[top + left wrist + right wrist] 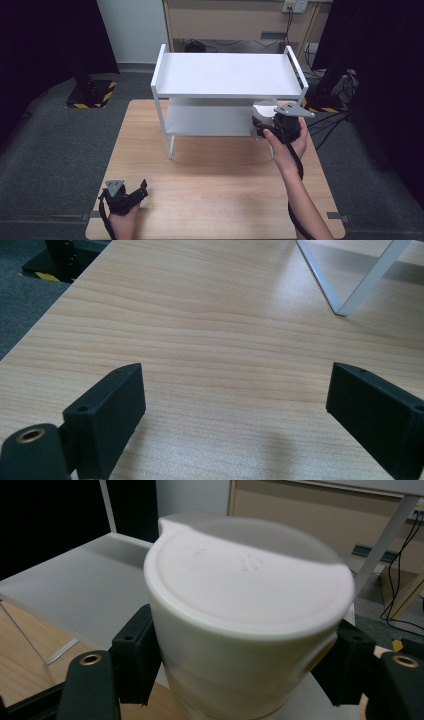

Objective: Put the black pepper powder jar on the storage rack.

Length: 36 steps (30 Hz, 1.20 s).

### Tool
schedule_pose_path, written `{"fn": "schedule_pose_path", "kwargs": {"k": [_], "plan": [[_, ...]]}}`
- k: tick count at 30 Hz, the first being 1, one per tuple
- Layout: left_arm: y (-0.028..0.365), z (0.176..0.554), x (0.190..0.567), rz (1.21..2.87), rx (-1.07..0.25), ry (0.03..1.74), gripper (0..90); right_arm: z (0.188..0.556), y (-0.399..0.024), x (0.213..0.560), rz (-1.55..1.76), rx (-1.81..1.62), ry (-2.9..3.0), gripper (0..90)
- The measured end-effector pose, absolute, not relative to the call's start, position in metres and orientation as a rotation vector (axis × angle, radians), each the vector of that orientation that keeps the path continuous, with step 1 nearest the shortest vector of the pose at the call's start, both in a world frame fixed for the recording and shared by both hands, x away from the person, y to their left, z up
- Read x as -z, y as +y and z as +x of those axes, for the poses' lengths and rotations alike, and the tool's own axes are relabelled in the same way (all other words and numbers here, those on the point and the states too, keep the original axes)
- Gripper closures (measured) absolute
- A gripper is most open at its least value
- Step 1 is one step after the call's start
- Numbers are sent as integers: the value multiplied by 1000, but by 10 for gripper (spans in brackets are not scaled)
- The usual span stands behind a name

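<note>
A white tub (pixel 250 605) with a flat top and a small spout at its rim sits between the two black jaws of my right gripper (pixel 240 660), which is shut on its sides. In the high view the tub (pixel 263 111) is at the right end of a white two-level rack (pixel 225 75), by its lower shelf (pixel 205 120), with the right gripper (pixel 260 127) just in front. Whether the tub touches the shelf I cannot tell. My left gripper (pixel 144 190) rests low at the table's near left corner. Its jaws stand wide open over bare wood (pixel 235 395).
The rack stands at the far half of a light wooden table (pixel 210 185); its slanted white leg (pixel 345 295) shows ahead of the left gripper. Grey carpet surrounds the table, with a black stand base (pixel 90 92) at far left and cables (pixel 330 125) at right.
</note>
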<state>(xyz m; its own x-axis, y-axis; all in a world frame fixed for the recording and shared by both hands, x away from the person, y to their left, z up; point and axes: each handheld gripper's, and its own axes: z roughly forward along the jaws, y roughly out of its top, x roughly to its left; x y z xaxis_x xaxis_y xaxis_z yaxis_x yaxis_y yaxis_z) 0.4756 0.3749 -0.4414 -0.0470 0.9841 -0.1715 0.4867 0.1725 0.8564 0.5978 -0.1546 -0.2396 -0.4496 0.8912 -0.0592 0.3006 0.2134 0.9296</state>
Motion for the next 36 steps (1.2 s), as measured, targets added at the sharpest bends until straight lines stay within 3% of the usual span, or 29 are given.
{"fn": "schedule_pose_path", "kwargs": {"k": [36], "plan": [[374,476,441,1431,-791,1655,86,633,-147,252,1162,-1231,1793,305]]}}
